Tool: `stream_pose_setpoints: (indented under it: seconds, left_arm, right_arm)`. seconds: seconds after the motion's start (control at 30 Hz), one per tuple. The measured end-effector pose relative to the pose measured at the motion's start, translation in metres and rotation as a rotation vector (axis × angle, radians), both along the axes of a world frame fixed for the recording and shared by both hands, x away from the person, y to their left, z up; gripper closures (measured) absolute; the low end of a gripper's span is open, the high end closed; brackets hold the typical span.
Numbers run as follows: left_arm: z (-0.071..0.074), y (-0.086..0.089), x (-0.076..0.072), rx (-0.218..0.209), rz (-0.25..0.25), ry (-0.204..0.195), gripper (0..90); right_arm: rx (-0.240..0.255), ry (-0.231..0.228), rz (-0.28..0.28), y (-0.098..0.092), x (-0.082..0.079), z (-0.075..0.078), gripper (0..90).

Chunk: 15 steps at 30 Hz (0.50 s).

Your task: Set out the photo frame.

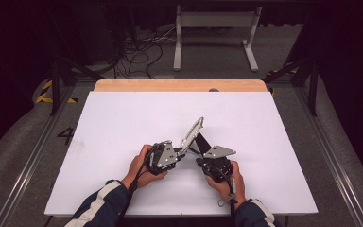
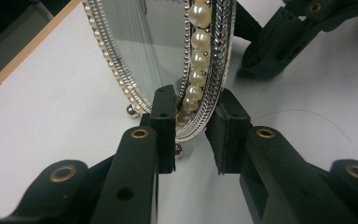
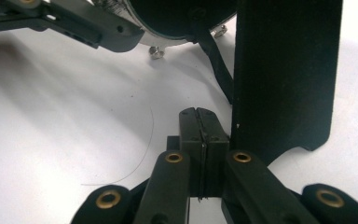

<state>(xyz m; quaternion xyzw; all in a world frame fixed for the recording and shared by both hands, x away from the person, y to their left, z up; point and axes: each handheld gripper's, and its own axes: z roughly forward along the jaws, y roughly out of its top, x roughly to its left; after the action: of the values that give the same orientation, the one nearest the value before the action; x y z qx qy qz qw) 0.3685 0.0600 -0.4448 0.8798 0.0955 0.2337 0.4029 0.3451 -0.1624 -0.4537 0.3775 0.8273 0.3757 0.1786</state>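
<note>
A small framed mirror (image 1: 192, 133) stands tilted near the middle of the white table (image 1: 123, 123), propped on its black back stand (image 3: 284, 70). Its rim carries a row of pearls (image 2: 198, 51) inside a silver braided edge; small ball feet rest on the table surface.

Left gripper (image 2: 193, 135) — jaws set around the lower rim of the mirror, one pad on the glass side, the other on the back side. The glass-side pad touches the rim; whether the other presses on it I cannot tell. In the high view the left hand (image 1: 139, 165) holds this gripper at the mirror's lower left edge.

Right gripper (image 3: 199, 122) — jaws pressed together, nothing between them, tips just beside the black stand, low over the table. The right hand (image 1: 227, 182) holds it behind the mirror.

A thin hair-like strand (image 3: 140, 158) lies on the table near the right gripper.
</note>
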Motion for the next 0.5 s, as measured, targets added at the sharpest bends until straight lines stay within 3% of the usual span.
stream_pose_setpoints:
  seconds: [0.2,0.5]
  left_arm:
    - [0.0022,-0.0034,-0.007,0.009,0.011,-0.002,74.0]
    - [-0.0004,-0.0066,-0.007,-0.016,0.006,0.01,72.5]
  right_arm:
    - [-0.007,-0.006,0.014,-0.0022,0.0008,0.0013,90.0]
    - [-0.004,0.003,0.026,-0.0077,0.0089,-0.0032,90.0]
